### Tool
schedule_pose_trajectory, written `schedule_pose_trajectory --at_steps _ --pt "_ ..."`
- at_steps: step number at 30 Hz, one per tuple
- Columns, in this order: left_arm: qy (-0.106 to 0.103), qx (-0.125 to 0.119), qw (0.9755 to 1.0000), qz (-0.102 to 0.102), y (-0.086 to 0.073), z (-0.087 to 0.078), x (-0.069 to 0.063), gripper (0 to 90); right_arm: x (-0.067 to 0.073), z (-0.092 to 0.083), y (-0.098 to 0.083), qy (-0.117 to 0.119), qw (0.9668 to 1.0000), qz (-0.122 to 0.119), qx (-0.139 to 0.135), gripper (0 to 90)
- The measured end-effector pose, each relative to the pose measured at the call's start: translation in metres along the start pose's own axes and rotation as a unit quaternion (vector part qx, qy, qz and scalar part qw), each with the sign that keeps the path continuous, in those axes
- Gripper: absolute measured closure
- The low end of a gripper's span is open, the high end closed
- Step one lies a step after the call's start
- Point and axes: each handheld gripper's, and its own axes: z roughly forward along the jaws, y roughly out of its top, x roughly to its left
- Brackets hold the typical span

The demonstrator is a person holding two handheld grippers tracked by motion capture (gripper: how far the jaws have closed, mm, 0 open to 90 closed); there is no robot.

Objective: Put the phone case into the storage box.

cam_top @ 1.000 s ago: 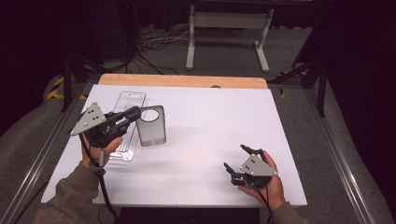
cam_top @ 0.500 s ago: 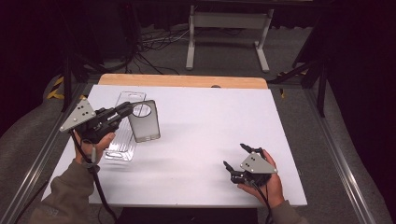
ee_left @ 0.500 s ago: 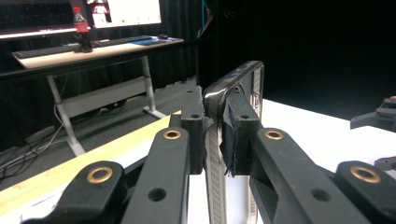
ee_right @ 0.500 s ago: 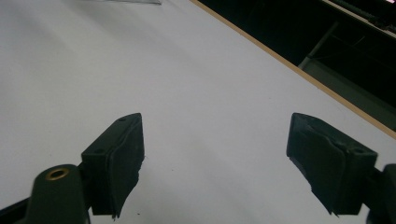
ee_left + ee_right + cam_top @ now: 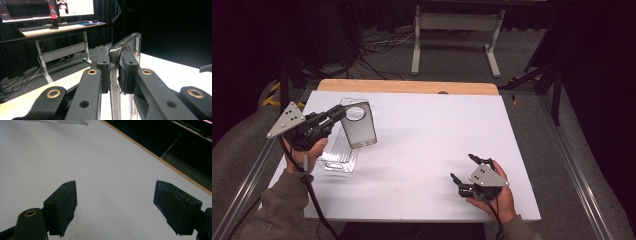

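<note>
Between the clamped jaws of the left gripper (image 5: 343, 114), the phone case (image 5: 359, 125) has come up off the clear tray (image 5: 337, 157) below it, so the lift looks done, while the right gripper (image 5: 466, 169) rests spread open, well apart.

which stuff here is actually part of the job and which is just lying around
In use:
- phone case, clamped at its edge by the left gripper and held up off the table
- clear plastic tray, lying on the table under the lifted case

Lying about:
- right gripper, open, resting low at the table's near edge
- cola bottle on a desk behind
- metal stand on the floor
</note>
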Motion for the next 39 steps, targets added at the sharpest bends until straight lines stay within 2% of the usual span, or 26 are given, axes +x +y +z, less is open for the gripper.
schedule_pose_trajectory --at_steps 11,17,29,33,35,39 --pt "0.017 -0.018 0.9997 0.001 0.011 -0.007 0.019 80.4 0.0 0.004 -0.001 0.001 1.0 0.003 0.007 19.8" --pt "0.03 0.0 0.9994 0.018 0.019 -0.001 0.029 80.4 0.001 0.004 -0.001 0.0 1.0 0.004 0.008 19.8" --pt "0.055 0.033 0.9977 0.021 0.019 0.013 0.059 80.4 -0.001 0.005 -0.003 -0.005 0.9999 0.008 0.01 19.8" --pt "0.052 0.031 0.9979 0.023 0.02 0.019 0.068 80.4 -0.002 0.005 -0.003 -0.009 0.9999 0.01 0.01 19.8" --pt "0.058 0.036 0.9974 0.026 0.021 0.024 0.072 80.4 -0.003 0.004 -0.003 -0.013 0.9998 0.012 0.01 19.9" --pt "0.058 0.035 0.9972 0.032 0.021 0.03 0.076 80.4 -0.004 0.002 -0.003 -0.014 0.9998 0.015 0.008 19.9"
